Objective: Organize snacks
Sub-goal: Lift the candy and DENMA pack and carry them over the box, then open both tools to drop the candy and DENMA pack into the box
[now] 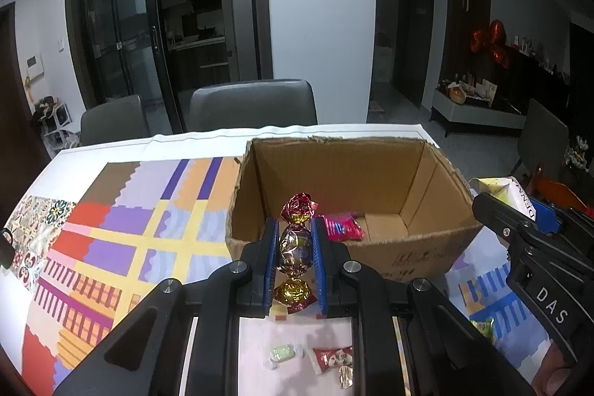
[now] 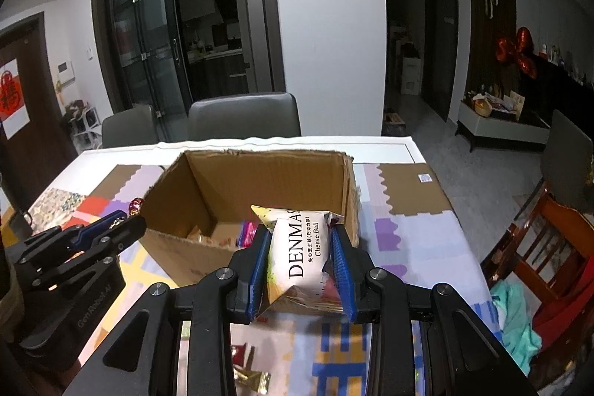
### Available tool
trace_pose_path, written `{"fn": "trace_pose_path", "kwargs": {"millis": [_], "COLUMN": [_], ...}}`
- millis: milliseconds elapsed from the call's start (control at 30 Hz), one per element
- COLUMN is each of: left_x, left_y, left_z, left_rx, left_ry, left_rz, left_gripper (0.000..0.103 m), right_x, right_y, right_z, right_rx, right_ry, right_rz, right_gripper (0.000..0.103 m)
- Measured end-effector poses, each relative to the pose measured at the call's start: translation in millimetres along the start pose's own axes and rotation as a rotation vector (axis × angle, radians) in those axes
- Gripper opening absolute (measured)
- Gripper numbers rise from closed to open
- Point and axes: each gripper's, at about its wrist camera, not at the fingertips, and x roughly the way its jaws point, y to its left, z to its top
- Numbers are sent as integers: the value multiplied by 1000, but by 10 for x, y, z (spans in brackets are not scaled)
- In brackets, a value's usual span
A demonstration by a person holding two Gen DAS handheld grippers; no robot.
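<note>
Cardboard box (image 1: 419,180) sits open-topped on the patterned tablecloth (image 1: 122,210) ahead of both your hands, with a pink packet (image 1: 341,227) lying on its floor. Your left gripper (image 1: 294,253) has its blue pads clamped tight on a foil-wrapped candy (image 1: 295,247), its twisted ends sticking out above and below the pads; it hangs in front of the box's near wall, at about rim height. Your right gripper (image 2: 301,260) is closed only part way, squeezing a white Cheese Ball packet (image 2: 302,253) by its sides, so that the packet bulges between the pads. That packet is held just in front of the box's near right corner, and its top edge overlaps the rim in the right wrist view. Below your left gripper, loose on the cloth, lie a pale green sweet (image 1: 280,353), a red-and-white wrapped sweet (image 1: 332,357) and a small gold one (image 1: 346,375). Two grey chairs (image 1: 252,106) stand at the far side of the table (image 1: 334,130)
</note>
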Motion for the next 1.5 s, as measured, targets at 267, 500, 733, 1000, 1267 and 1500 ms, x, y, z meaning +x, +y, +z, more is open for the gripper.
{"fn": "trace_pose_path", "kwargs": {"millis": [267,500,733,1000,1267,1500], "left_x": [15,77,219,395,494,468], "left_y": [-5,-2,10,26,37,72], "left_z": [118,255,395,402,377,386], "left_rx": [6,13,19,26,24,9], "left_ry": [-16,-35,-40,-18,3,-13], "left_rz": [-5,-12,-9,-13,-17,15], "left_gripper": [19,19,19,19,19,51], "right_x": [31,107,236,418,597,671], "right_y": [28,70,119,126,146,165], "right_z": [118,222,334,351,356,368], "right_rx": [-8,-16,-26,-17,-21,-31], "right_ry": [-14,-20,-23,1,27,38], "right_rz": [5,14,17,24,33,34], "right_gripper": [34,34,34,34,34,42]}}
